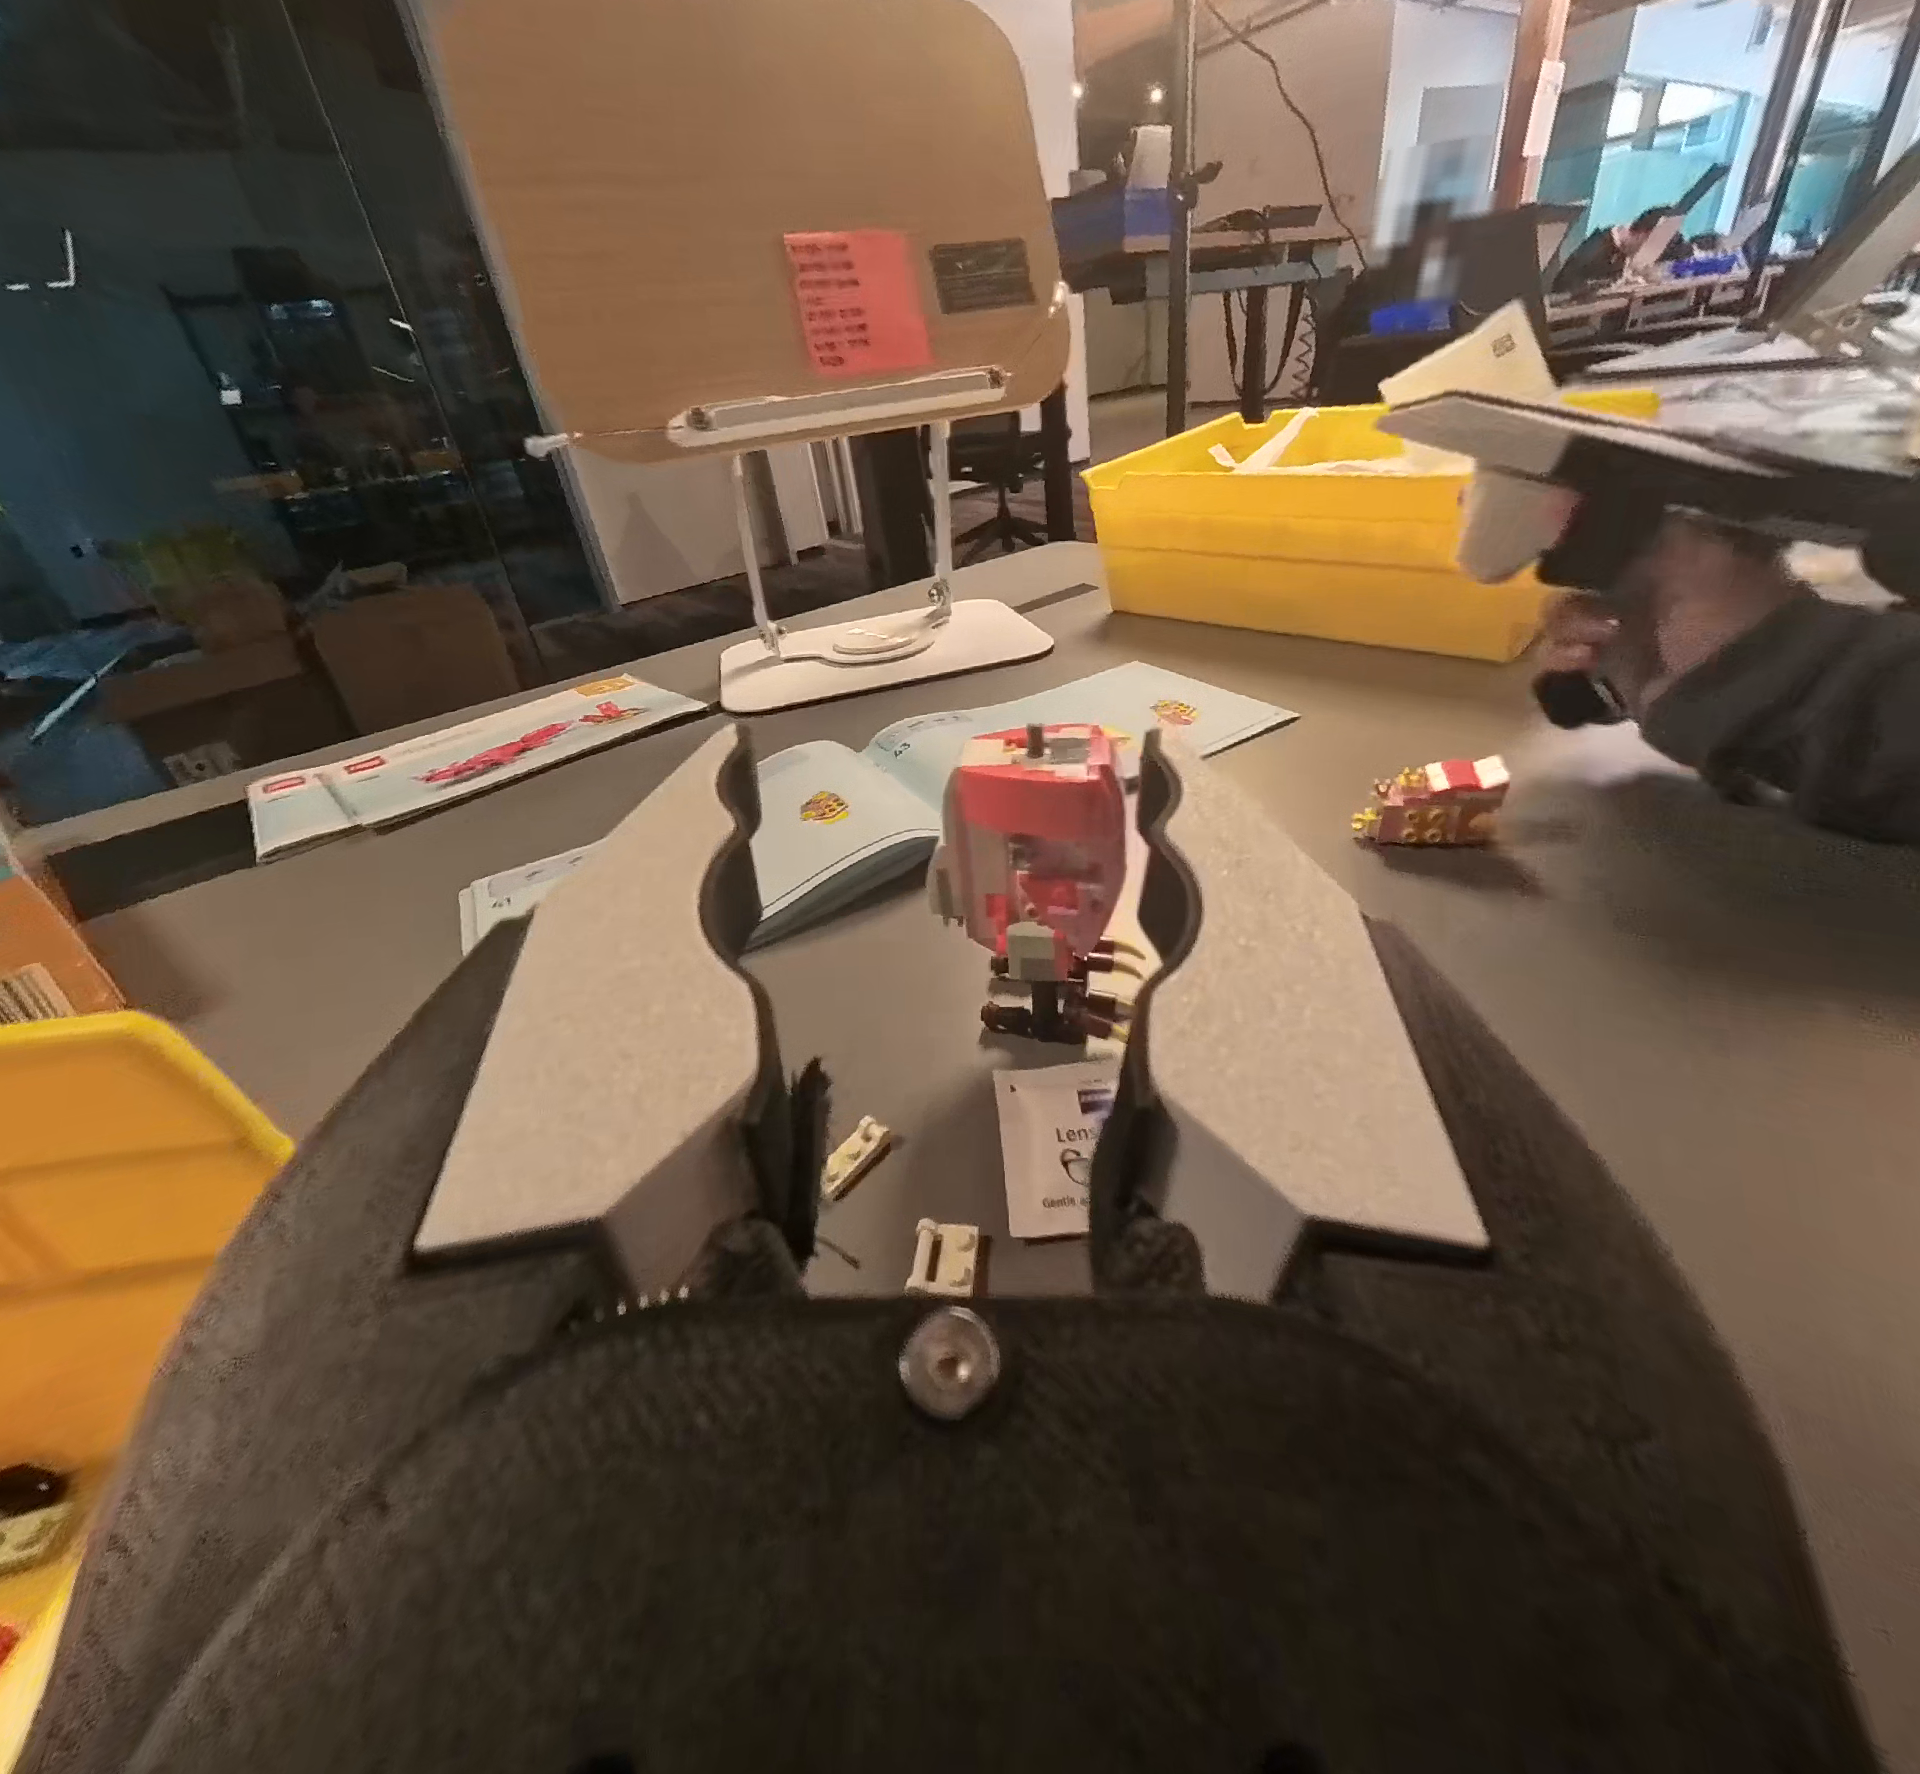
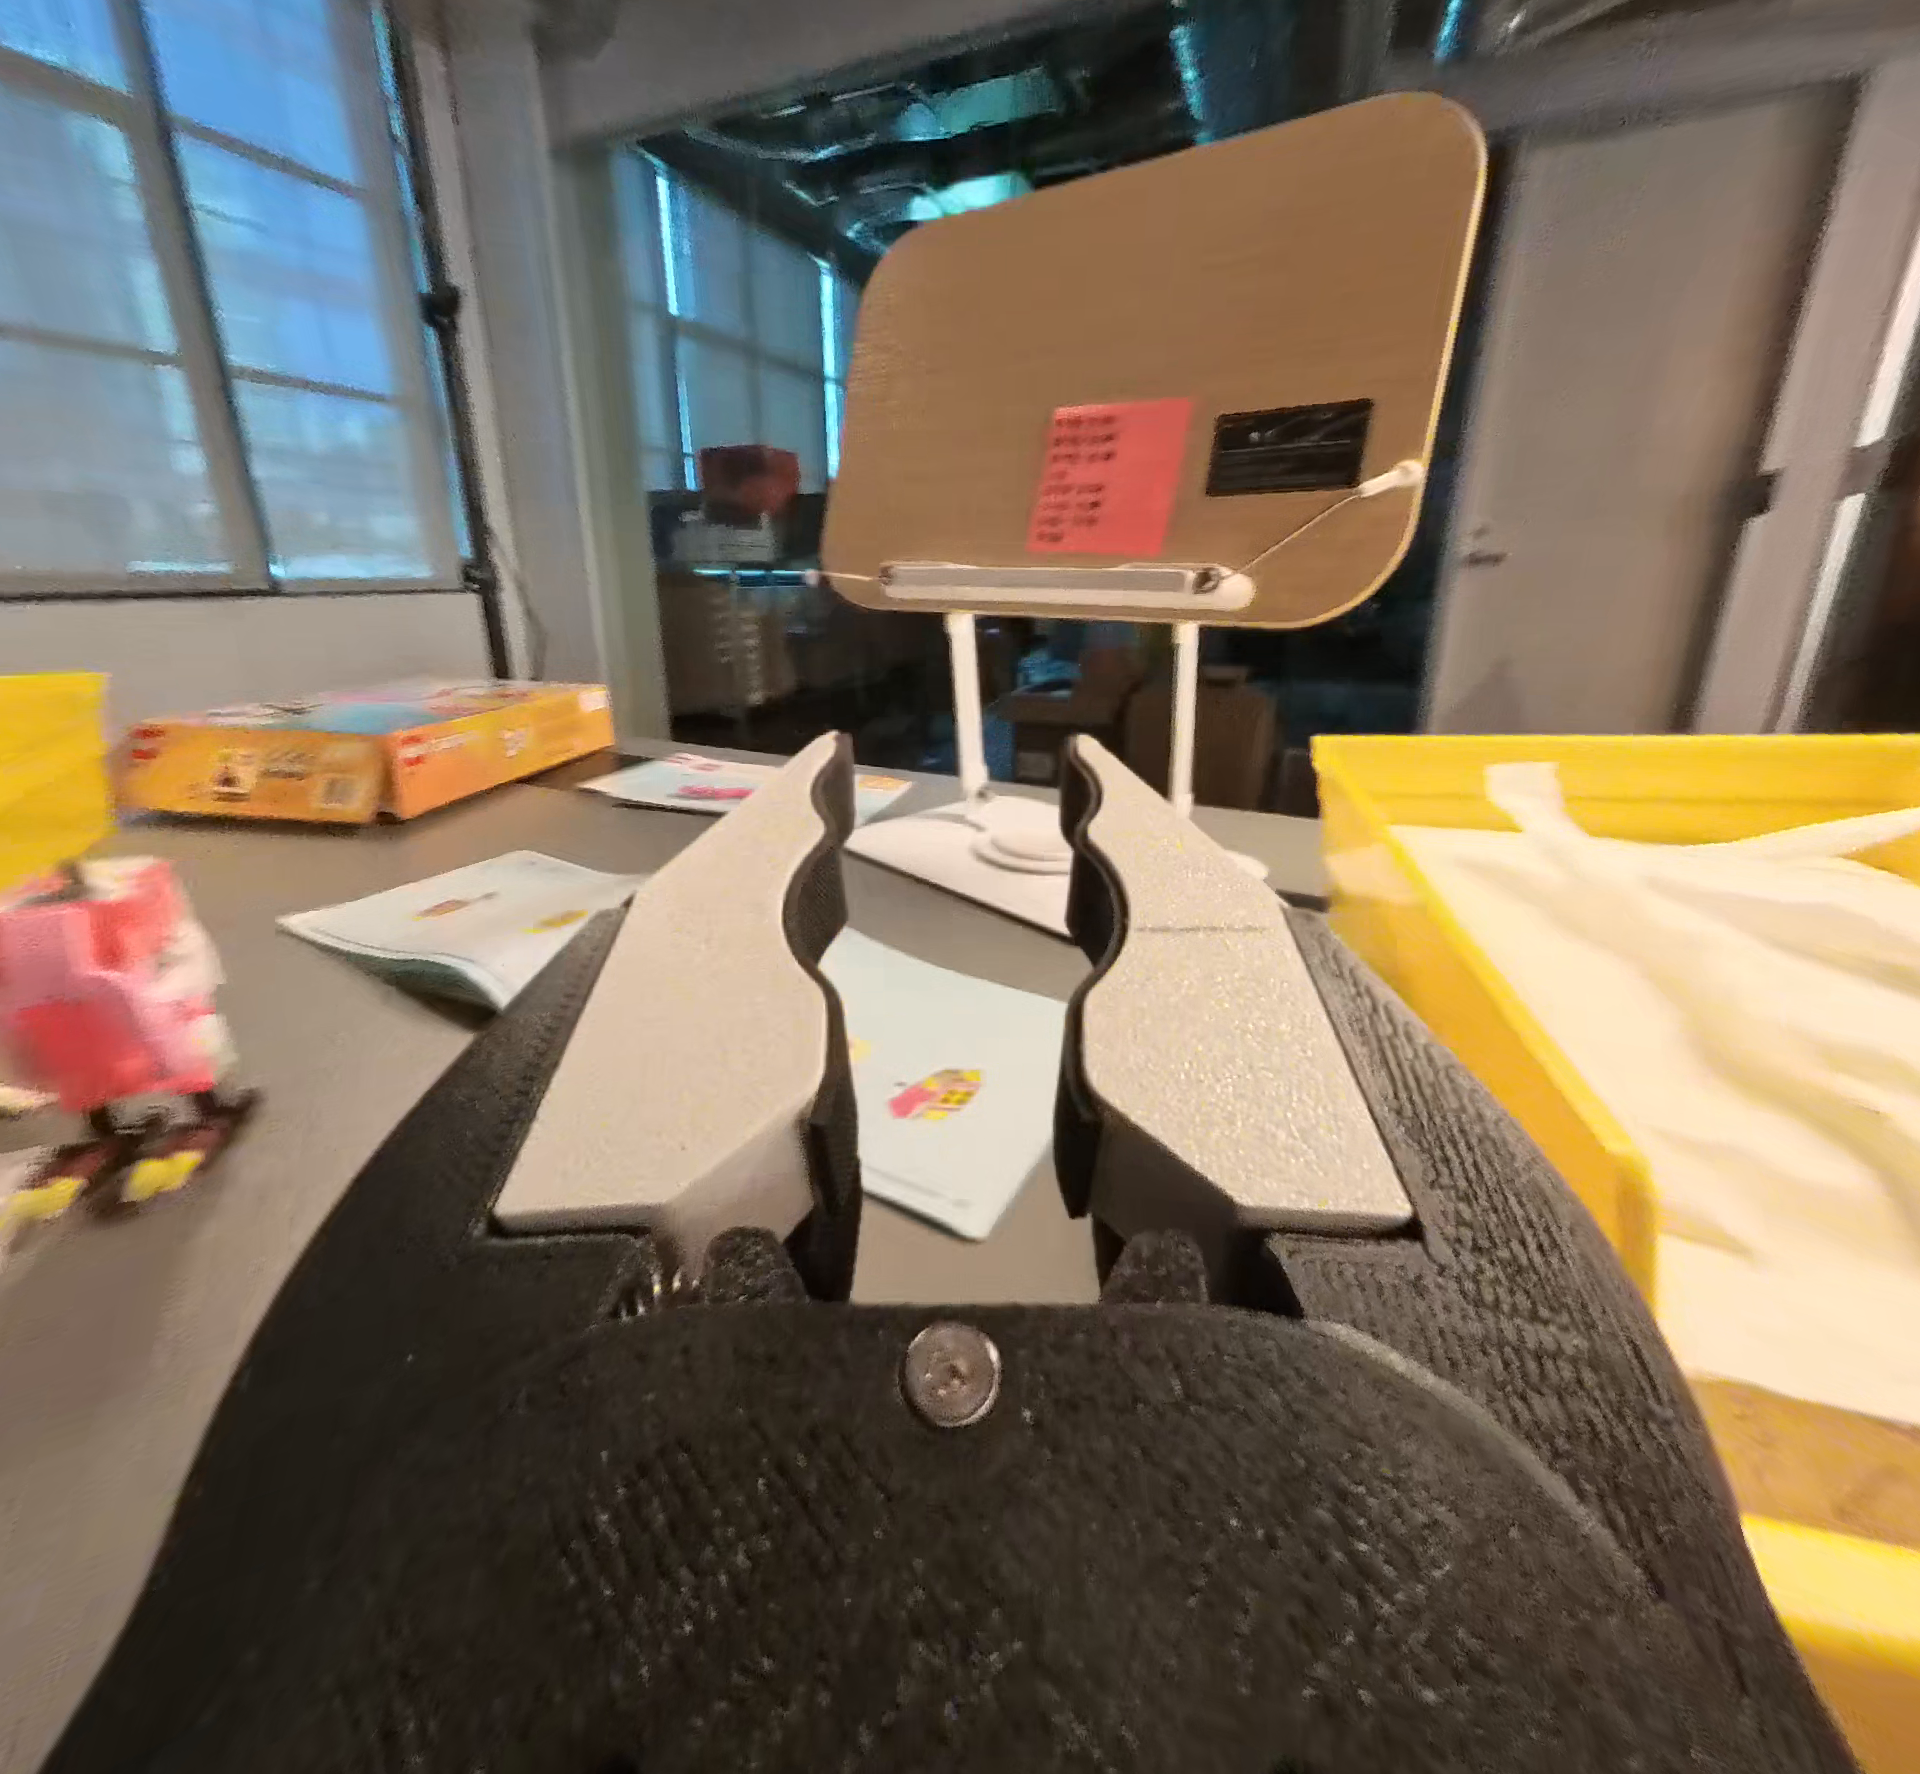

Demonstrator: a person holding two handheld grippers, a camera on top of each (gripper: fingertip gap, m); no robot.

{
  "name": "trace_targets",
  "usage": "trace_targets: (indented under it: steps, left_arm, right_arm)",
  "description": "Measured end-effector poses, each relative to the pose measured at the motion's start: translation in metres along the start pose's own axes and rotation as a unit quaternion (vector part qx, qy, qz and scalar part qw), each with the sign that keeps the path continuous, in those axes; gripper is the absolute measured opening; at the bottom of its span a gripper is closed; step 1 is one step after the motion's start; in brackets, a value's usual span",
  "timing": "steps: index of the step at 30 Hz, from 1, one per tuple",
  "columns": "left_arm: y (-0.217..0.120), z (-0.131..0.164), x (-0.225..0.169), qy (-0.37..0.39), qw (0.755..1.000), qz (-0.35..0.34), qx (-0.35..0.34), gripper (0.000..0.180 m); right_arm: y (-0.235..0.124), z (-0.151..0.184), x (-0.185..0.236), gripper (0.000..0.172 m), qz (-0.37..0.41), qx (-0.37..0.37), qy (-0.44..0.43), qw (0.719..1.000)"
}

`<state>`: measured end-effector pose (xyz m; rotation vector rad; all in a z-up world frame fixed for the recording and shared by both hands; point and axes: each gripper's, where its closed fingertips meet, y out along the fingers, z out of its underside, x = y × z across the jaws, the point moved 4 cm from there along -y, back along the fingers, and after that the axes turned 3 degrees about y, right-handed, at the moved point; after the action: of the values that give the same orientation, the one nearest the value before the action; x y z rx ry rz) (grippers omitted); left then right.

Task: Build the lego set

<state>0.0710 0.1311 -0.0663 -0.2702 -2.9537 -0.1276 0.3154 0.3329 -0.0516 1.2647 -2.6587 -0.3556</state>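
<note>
My left gripper (image 1: pixel 945 742) is open wide. A red, pink and grey brick model (image 1: pixel 1034 851) stands on its dark legs on the grey table (image 1: pixel 1558 1049) between the fingers. It is close to the right finger (image 1: pixel 1247 945), with a wide gap to the left finger (image 1: pixel 623 976), so it is not gripped. The model shows blurred at the left in the right wrist view (image 2: pixel 104 986). My right gripper (image 2: pixel 956 745) is open and empty above a light blue booklet page (image 2: pixel 956 1080). It also shows in the left wrist view (image 1: pixel 1439 493), held by a hand at the upper right.
A small red-and-white brick assembly (image 1: pixel 1439 799) lies right of the model. Two tan pieces (image 1: pixel 854 1158) and a white sachet (image 1: pixel 1049 1153) lie near my left gripper. A wooden book stand (image 1: pixel 748 238), open booklets (image 1: pixel 842 820), yellow bins (image 1: pixel 1278 540) (image 1: pixel 104 1205) and an orange box (image 2: pixel 364 748) surround them. Some 30 cm of space lies between my two pairs of fingers.
</note>
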Motion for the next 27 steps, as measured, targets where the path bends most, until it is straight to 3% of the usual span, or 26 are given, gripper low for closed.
trace_targets:
  steps: [7, 10, 12, 14, 19, 23, 27]
  left_arm:
    - [0.009, -0.007, -0.037, 0.094, 0.995, 0.032, -0.007, 0.066]
    - [0.023, -0.020, -0.069, 0.093, 0.993, 0.077, 0.004, 0.051]
    - [0.042, -0.023, -0.098, 0.055, 0.989, 0.131, 0.047, 0.050]
    - [0.065, -0.018, -0.122, 0.064, 0.975, 0.181, 0.108, 0.050]
    - [0.139, -0.005, -0.140, 0.068, 0.930, 0.229, 0.281, 0.050]
    - [0.194, 0.031, -0.134, 0.114, 0.887, 0.190, 0.405, 0.048]
    - [0.222, 0.058, -0.136, 0.137, 0.880, 0.187, 0.414, 0.045]
  right_arm:
    - [0.025, 0.012, -0.017, 0.028, 0.031, -0.010, -0.119, 0.992]
    - [0.035, 0.014, -0.025, 0.026, 0.039, -0.009, -0.138, 0.990]
    - [0.033, 0.011, -0.029, 0.025, 0.043, -0.022, -0.123, 0.991]
    - [0.029, 0.006, -0.032, 0.024, 0.043, -0.039, -0.103, 0.993]
    - [0.024, -0.001, -0.035, 0.022, 0.037, -0.060, -0.071, 0.995]
    - [0.018, -0.002, -0.037, 0.018, 0.044, -0.053, -0.080, 0.994]
    - [0.014, -0.006, -0.036, 0.018, 0.052, -0.058, -0.091, 0.993]
